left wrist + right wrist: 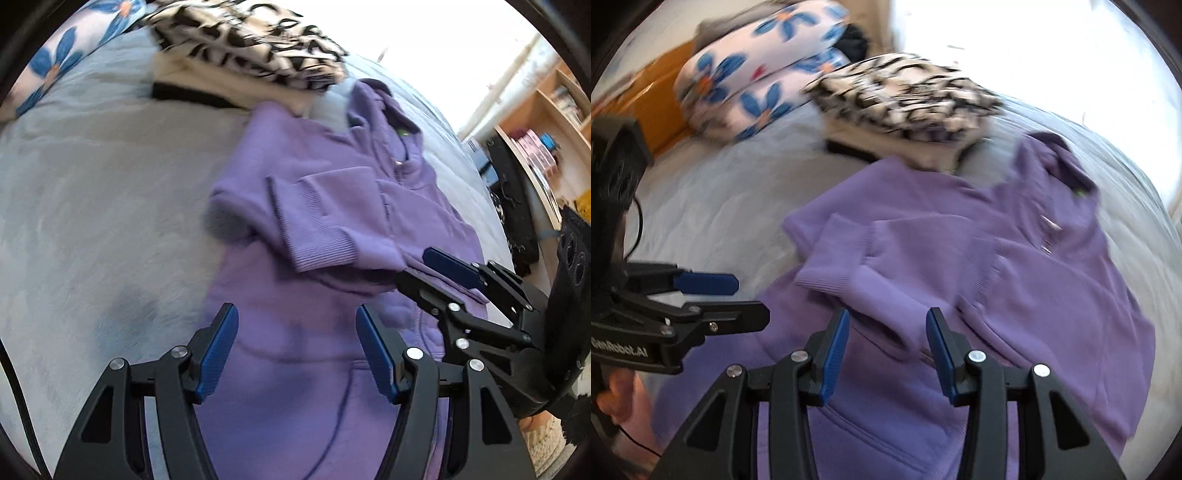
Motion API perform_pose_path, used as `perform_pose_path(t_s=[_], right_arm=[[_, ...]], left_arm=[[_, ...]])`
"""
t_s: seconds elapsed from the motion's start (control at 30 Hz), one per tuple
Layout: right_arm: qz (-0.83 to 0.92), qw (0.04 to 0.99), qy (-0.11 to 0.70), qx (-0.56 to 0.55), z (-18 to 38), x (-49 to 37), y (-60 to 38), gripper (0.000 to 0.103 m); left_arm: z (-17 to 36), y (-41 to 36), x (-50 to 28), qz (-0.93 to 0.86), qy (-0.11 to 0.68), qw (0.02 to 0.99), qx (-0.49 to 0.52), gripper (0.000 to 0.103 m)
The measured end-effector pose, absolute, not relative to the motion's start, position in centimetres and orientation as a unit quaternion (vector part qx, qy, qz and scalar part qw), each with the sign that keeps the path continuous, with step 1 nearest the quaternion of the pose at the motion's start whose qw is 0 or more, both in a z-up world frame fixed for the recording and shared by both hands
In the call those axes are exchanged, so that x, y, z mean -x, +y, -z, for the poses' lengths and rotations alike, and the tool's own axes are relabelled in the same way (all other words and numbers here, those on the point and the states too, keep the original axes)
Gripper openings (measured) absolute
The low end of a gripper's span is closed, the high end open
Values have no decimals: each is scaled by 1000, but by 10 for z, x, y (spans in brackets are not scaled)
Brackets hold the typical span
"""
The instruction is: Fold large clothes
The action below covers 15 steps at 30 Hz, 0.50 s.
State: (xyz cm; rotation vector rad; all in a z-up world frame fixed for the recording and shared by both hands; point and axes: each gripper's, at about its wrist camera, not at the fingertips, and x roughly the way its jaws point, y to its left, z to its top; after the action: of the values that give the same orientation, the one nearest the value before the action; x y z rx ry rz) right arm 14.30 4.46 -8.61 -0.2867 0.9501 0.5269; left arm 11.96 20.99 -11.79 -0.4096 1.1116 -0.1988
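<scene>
A purple zip hoodie [332, 206] [1015, 266] lies flat on the pale grey bed cover [92, 203], hood at the far end. Both sleeves are folded across its chest, and their ribbed cuffs [321, 243] [849, 280] rest on the body. My left gripper [297, 308] [751, 297] hovers over the hoodie's lower left part, open, with nothing between its blue pads. My right gripper [888, 312] [413, 267] hangs over the lower right part, just short of a cuff, also open. No cloth is pinched in either.
A folded black-and-white patterned pile [251, 48] [908, 99] sits on the bed beyond the hoodie's shoulder. Blue-flowered pillows [761, 81] [55, 59] lie at the far left. A wooden shelf unit [546, 129] stands to the right of the bed. A hand [624, 398] holds the left gripper.
</scene>
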Motion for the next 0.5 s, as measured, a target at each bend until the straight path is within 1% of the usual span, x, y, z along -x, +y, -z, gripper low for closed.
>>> perform_pose_path(t_s=[0.13,0.3,0.4,0.43,0.47,0.5], right_arm=[[-242,835,441,225,103,-147,67,43],[-240,810,449,290,121,-149,81,43],[-224,808,428,337,128,-144,91,43],[-222,808,427,341,130,-144,93,40],[-220,809,427,339,130,-145,94,27],[-218,810,432,332,129,-147,93,24]], left_arm=[[125,221,-116,91,525,822,204,65],[133,228,-114,93,529,816,214,65],[134,225,-115,93,530,815,214,65],[134,223,-116,93,531,815,213,65],[135,222,-116,92,532,815,210,65],[135,221,-116,91,533,815,208,65]])
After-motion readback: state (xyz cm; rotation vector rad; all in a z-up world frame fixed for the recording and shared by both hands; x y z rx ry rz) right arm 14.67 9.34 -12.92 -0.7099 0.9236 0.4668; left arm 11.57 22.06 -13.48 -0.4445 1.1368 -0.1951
